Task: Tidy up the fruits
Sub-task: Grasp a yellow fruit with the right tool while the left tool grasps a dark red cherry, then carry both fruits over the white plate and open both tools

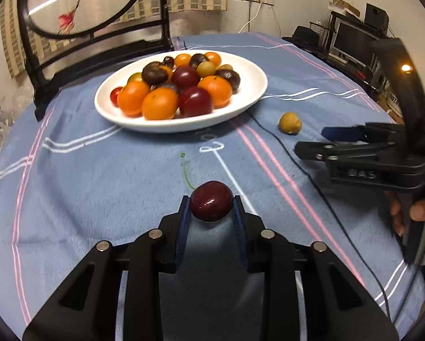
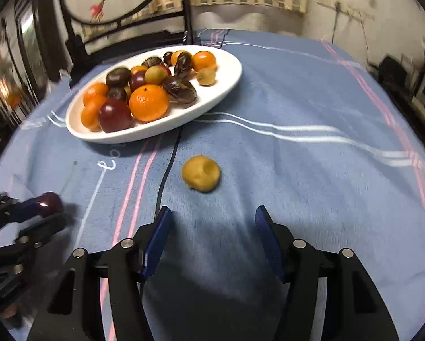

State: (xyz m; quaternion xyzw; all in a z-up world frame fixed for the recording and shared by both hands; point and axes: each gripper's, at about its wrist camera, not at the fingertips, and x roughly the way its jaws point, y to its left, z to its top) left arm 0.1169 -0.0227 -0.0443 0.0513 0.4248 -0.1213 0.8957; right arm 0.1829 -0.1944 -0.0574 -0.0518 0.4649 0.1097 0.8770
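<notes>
Two fruits out: a cherry and a yellow loquat-like fruit lie off the white oval plate.
Left claw: I grip the cherry between my blue pads, its green stem trailing forward.
Right claw: my jaws stand apart, empty, with the yellow fruit just ahead on the cloth.
Step in hand: carry the cherry to the plate; I judge a gentle squeeze best, setting it in a gap among the oranges and plums so nothing rolls.
Counter: a blue cloth with pink and white stripes, crossed by a black cable.
Room: a dark-framed round painted screen behind; monitors at right.
</notes>
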